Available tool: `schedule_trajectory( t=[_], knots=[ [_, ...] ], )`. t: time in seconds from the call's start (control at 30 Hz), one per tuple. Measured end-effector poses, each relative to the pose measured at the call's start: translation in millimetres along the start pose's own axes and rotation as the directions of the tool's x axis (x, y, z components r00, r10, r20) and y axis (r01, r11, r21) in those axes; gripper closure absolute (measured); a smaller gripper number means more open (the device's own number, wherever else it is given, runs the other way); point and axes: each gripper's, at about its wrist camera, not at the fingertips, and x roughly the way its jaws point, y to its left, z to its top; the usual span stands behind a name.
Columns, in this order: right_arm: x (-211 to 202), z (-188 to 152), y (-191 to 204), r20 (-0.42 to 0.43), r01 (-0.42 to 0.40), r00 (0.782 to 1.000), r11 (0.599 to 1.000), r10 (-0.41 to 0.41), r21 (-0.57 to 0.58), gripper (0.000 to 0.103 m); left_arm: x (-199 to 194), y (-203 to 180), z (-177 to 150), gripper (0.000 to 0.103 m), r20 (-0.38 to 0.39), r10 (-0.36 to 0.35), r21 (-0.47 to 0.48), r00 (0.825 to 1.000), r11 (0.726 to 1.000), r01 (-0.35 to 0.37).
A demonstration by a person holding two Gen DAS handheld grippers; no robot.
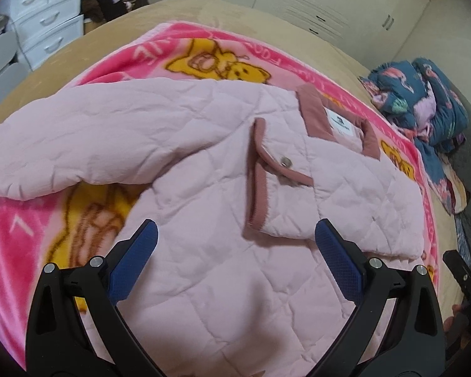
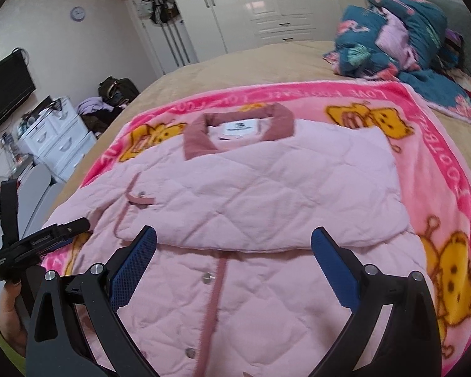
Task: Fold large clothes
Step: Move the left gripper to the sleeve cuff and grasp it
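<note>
Above the pink quilted jacket (image 2: 267,194) on the bed, left gripper (image 1: 235,238) and right gripper (image 2: 234,243), both released, empty.

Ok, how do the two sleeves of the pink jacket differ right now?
One sleeve is folded flat across the jacket chest, its dark pink cuff lying on the front. The other sleeve is not folded in: it spreads sideways off the body over the pink blanket, and its cuff is out of view. Both are the same pale pink quilted fabric. Neither is gripped: the left gripper and right gripper hover open.
</note>
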Motion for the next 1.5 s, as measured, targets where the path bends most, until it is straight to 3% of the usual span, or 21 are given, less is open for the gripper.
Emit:
schedule_trajectory(
  t=[0.5,0.7,1.1,1.5],
  knots=[
    [23,14,87,0.000,-0.103,0.995,0.986,0.104,-0.134,0.005,-16,57,14,0.009,0.053,0.120,-0.118,0.991,0.987,-0.113],
    [33,15,115,-0.008,-0.131,0.991,0.976,0.132,-0.171,0.005,-23,77,19,0.009,0.074,0.123,-0.177,0.990,0.978,-0.108],
    [54,13,166,-0.044,-0.182,0.983,0.953,0.177,-0.243,0.005,-43,125,26,0.009,0.116,0.269,-0.271,0.956,0.935,-0.230],
    [81,7,219,-0.106,-0.248,0.968,0.914,0.226,-0.322,0.005,-52,179,25,0.009,0.099,0.310,-0.407,0.945,0.880,-0.246]
  ],
)
